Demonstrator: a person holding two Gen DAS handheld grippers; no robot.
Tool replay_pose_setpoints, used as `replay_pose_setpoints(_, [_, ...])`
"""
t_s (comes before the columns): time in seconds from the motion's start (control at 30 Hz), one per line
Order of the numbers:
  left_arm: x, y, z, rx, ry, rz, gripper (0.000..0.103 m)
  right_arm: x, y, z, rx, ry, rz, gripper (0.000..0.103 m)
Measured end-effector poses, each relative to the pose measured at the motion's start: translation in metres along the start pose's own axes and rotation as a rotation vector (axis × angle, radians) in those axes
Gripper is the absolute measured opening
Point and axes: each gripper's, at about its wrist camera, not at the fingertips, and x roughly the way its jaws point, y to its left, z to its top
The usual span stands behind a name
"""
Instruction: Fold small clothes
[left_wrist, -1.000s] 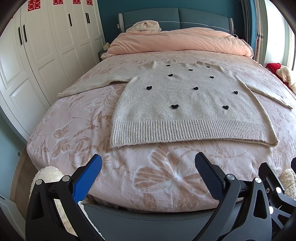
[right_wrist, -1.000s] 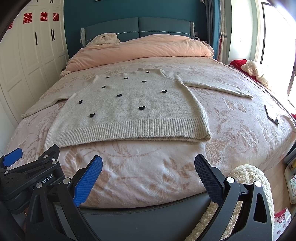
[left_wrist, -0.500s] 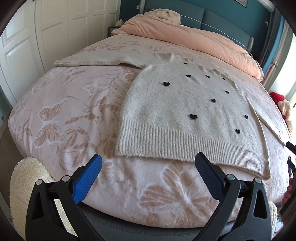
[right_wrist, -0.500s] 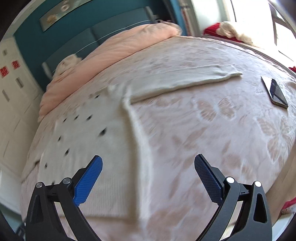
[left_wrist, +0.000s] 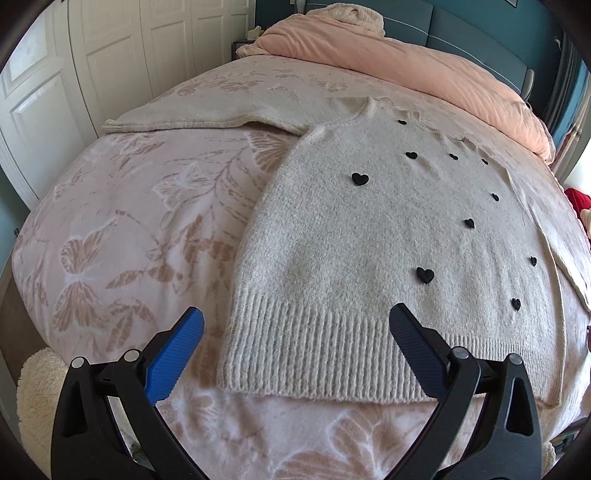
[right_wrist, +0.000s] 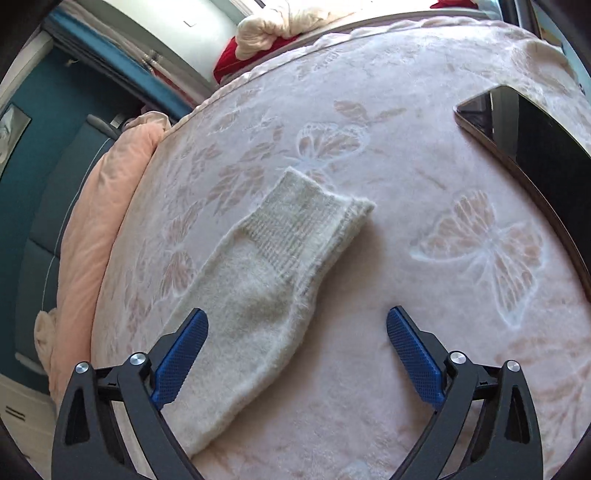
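A cream knit sweater (left_wrist: 369, 236) with small black hearts lies flat on the pink floral bedspread (left_wrist: 122, 229), sleeves spread out. Its left sleeve (left_wrist: 192, 114) reaches toward the wardrobe side. My left gripper (left_wrist: 295, 332) is open and hovers just above the ribbed hem (left_wrist: 314, 358) near its left corner. In the right wrist view the sweater's right sleeve (right_wrist: 266, 280) lies with its ribbed cuff (right_wrist: 306, 218) pointing away. My right gripper (right_wrist: 297, 339) is open and empty just above that sleeve, its left finger over the fabric.
A dark phone (right_wrist: 535, 147) lies on the bed to the right of the cuff. A peach duvet (left_wrist: 406, 62) is bunched at the headboard. White wardrobe doors (left_wrist: 74, 74) stand to the left. A fluffy cream rug (left_wrist: 33, 406) lies by the bed's foot.
Both grippers have moved in over the bed. The left came close to the hem's left corner. The right swung right and down to the right sleeve's cuff. Both stay open.
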Motion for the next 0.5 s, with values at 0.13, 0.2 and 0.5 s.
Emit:
replay_pose_setpoints(0.13, [0.009,-0.006,0.008,0.001,0.006,-0.017,0.098,0.011,0.049,0.001,-0.092,0.057,0.094,0.014])
replay_pose_setpoints(0.2, [0.009,-0.006,0.013,-0.014,0.003,-0.04,0.098,-0.012,0.098,-0.011,-0.17,0.006,0.241,0.014])
replay_pose_setpoints(0.5, [0.003,-0.014,0.06,-0.083,-0.067,-0.177,0.098,-0.104,0.35,-0.273,-0.825,0.306,0.819,0.023])
